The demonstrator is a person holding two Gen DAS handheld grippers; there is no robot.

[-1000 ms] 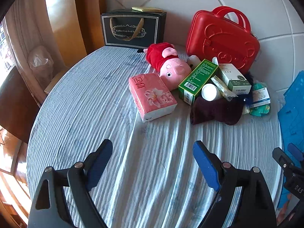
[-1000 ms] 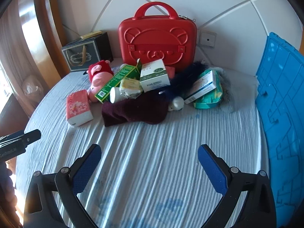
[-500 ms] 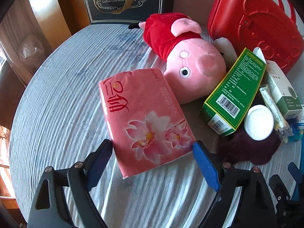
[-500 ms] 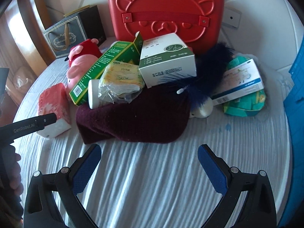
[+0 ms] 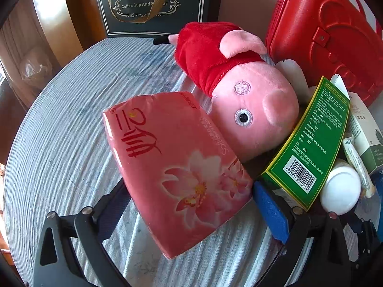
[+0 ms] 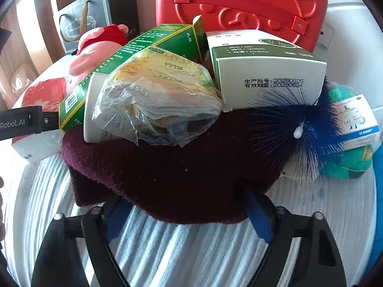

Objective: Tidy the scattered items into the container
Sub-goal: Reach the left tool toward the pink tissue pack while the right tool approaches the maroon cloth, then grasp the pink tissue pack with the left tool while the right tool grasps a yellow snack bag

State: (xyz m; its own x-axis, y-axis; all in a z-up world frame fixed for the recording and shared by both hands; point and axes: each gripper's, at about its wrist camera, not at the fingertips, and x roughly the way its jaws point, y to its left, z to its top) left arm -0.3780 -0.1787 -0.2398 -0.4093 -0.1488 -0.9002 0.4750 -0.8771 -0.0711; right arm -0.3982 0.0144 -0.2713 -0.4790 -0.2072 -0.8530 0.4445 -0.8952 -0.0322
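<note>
Tissue pack btwn wide-open left hand-held gripper jaws; right hand-held gripper closing round maroon cloth, unpressed.

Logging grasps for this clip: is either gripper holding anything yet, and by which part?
Nothing is held yet. The left gripper straddles the pink tissue pack; the right gripper straddles the maroon cloth.
</note>
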